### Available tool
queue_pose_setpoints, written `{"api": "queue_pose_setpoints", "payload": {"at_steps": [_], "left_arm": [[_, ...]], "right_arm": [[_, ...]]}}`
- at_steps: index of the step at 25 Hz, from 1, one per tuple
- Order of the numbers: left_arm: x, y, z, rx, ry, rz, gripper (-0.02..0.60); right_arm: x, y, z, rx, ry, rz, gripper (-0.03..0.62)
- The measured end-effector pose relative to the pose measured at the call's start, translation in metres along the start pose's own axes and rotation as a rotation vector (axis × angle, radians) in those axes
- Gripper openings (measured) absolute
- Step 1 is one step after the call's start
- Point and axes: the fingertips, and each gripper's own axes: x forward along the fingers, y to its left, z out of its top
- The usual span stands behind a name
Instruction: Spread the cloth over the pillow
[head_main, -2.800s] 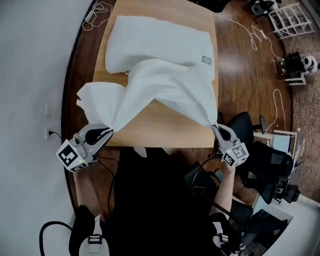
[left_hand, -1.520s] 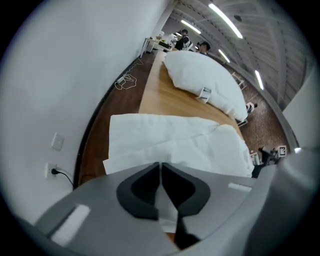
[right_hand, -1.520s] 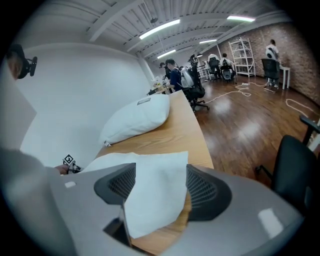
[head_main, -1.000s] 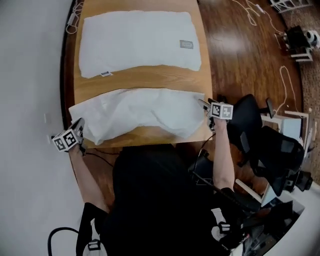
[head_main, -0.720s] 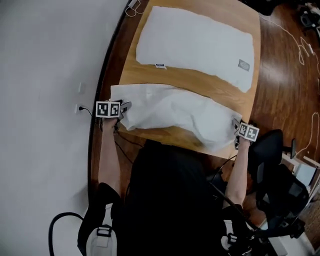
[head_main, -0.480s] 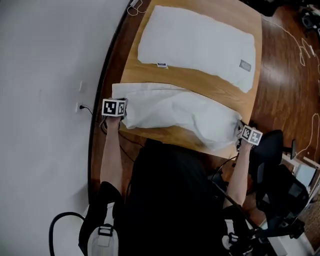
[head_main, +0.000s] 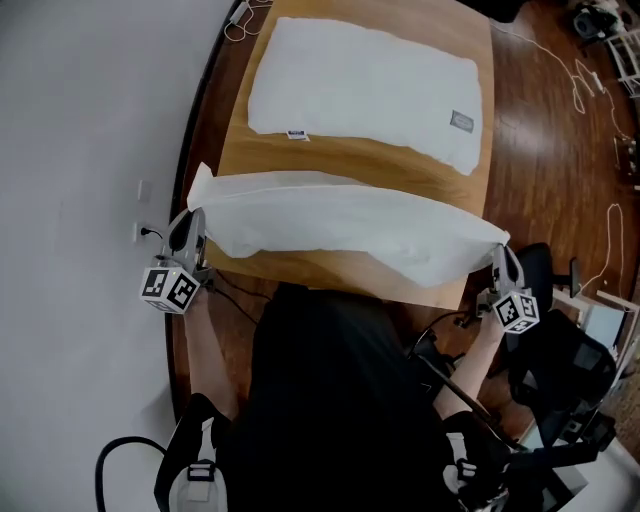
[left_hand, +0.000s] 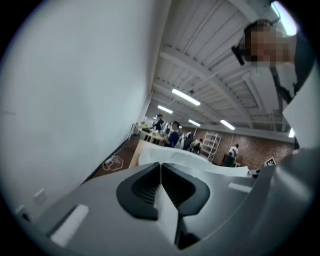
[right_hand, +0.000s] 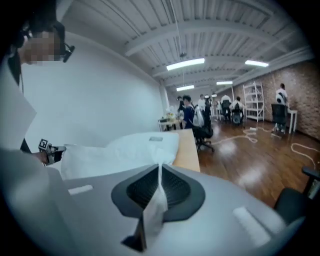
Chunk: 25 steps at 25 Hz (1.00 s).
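Note:
A white pillow lies across the far half of the wooden table. The white cloth hangs stretched between my two grippers over the table's near half, a band apart from the pillow. My left gripper pinches the cloth's left corner beside the table's left edge; its jaws are closing on the fold that shows between them. At the table's near right corner my right gripper is shut on the right corner, a strip of cloth squeezed between its pads. In the right gripper view the pillow lies beyond.
A white wall with a socket runs close along the left. A black office chair stands at the right, and cables trail over the wooden floor. Several people stand far off at the back of the room.
The cloth was laid down on the near half of the table and let go. Both grippers then closed on its two end corners and now hold it stretched and slightly lifted.

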Motion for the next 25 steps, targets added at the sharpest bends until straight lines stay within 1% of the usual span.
{"api": "queue_pose_setpoints", "payload": {"at_steps": [2,4,6,8,10,12,14,16,18,21,25], "left_arm": [[-0.013,-0.016,0.043,-0.018,-0.119,-0.065,0.014],[-0.03,-0.032,0.092,0.014,-0.249,-0.134,0.012],[-0.048,-0.051,0.145,0.089,-0.372,-0.208,0.012],[-0.063,-0.071,0.197,0.188,-0.474,-0.275,0.012],[-0.08,-0.09,0.244,0.286,-0.564,-0.328,0.012],[-0.099,-0.106,0.286,0.37,-0.65,-0.375,0.012],[-0.12,-0.117,0.317,0.402,-0.741,-0.441,0.012],[-0.136,-0.12,0.338,0.401,-0.827,-0.494,0.012],[-0.142,-0.117,0.348,0.384,-0.878,-0.519,0.012],[-0.138,-0.106,0.349,0.316,-0.894,-0.54,0.012],[-0.126,-0.09,0.332,0.243,-0.865,-0.548,0.012]], "right_arm": [[-0.03,0.008,0.048,-0.052,-0.145,0.026,0.018],[-0.059,0.021,0.097,-0.094,-0.285,0.062,0.018],[-0.091,0.034,0.139,-0.119,-0.414,0.086,0.018],[-0.12,0.048,0.175,-0.144,-0.516,0.1,0.017],[-0.143,0.064,0.203,-0.181,-0.565,0.105,0.017],[-0.159,0.085,0.225,-0.222,-0.586,0.113,0.017],[-0.175,0.105,0.243,-0.25,-0.616,0.127,0.017],[-0.189,0.121,0.257,-0.264,-0.652,0.132,0.017],[-0.204,0.13,0.266,-0.271,-0.681,0.125,0.017],[-0.222,0.147,0.275,-0.28,-0.697,0.112,0.017],[-0.238,0.154,0.273,-0.28,-0.675,0.073,0.017]]}}
